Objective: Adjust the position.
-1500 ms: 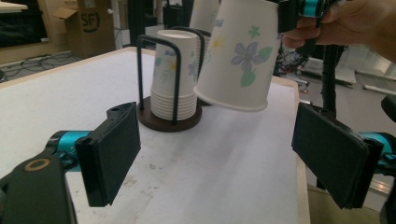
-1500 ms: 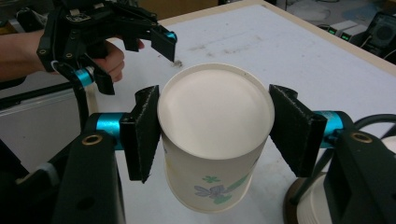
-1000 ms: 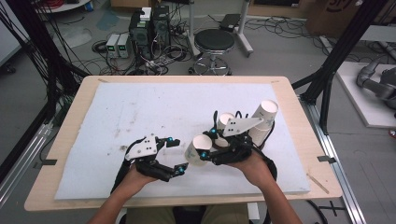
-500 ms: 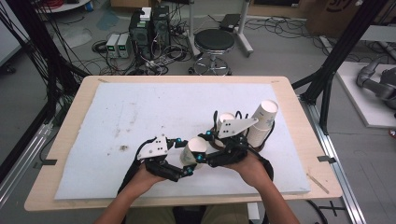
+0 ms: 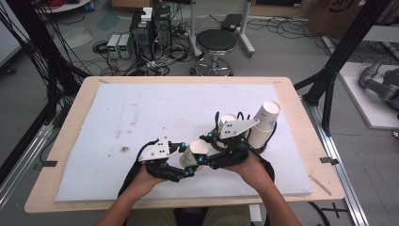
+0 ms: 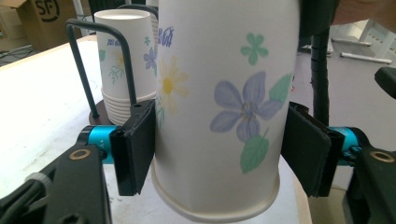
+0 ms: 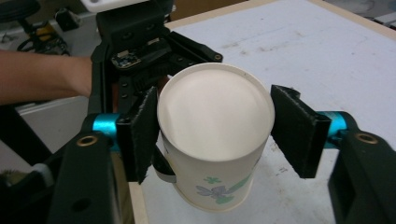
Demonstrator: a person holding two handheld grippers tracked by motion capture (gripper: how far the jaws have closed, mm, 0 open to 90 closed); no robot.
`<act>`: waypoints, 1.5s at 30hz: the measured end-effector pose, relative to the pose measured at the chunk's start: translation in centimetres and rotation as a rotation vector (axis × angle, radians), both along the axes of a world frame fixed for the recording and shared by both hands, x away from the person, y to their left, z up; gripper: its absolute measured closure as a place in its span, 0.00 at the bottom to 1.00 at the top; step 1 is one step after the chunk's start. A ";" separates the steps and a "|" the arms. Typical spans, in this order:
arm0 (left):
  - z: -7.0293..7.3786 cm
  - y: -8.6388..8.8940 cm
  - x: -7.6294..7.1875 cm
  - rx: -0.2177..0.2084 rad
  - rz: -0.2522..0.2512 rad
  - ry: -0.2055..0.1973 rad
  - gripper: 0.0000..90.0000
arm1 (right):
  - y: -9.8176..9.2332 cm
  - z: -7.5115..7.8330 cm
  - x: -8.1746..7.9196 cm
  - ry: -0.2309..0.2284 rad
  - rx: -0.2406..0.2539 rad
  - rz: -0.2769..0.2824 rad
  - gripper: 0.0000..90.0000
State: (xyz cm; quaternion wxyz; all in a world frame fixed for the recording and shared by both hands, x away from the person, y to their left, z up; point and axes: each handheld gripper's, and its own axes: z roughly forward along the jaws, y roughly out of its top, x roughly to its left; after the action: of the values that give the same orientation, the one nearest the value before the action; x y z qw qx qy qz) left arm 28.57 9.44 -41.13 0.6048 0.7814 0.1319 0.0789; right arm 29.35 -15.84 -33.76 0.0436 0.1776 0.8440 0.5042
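Left gripper view looks straight at a flowered paper cup (image 6: 224, 107) standing between the black pads of the left claw (image 6: 219, 149), which sit against or just off its two sides; whether they truly press it I cannot tell. In the high view the same cup (image 5: 195, 151) hangs just above the near middle of the white table (image 5: 141, 113), between both hands. Right gripper view looks into the cup's open mouth (image 7: 215, 112): the right claw (image 7: 217, 133) is released, one pad touching the rim, the other standing off it with a clear gap. The risk, as I judge it, is a thin wall buckling if either claw squeezes hard, or the cup slipping and dropping if neither truly grips during a handover. Only the left gripper view makes plain the stack of cups (image 6: 126, 65) in its dark wire holder (image 6: 79, 51) beyond.
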 end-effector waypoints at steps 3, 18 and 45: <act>0.2 0.2 0.1 0.048 -0.002 0.007 0.37 | -0.2 -0.3 0.0 0.005 0.000 -0.024 0.21; 2.8 0.5 0.9 0.343 -0.065 0.021 0.39 | -0.7 -1.4 0.1 -0.011 -0.021 0.044 0.21; 4.9 -0.9 1.4 0.604 -0.193 -0.003 0.39 | 1.7 -1.9 0.7 -0.053 -0.186 0.186 0.22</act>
State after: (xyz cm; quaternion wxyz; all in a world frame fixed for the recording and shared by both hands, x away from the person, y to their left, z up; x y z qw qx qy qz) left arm 29.95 8.49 -36.21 0.3505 0.9344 0.0270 0.0577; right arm 30.09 -14.19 -35.69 0.0353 0.0805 0.8984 0.4302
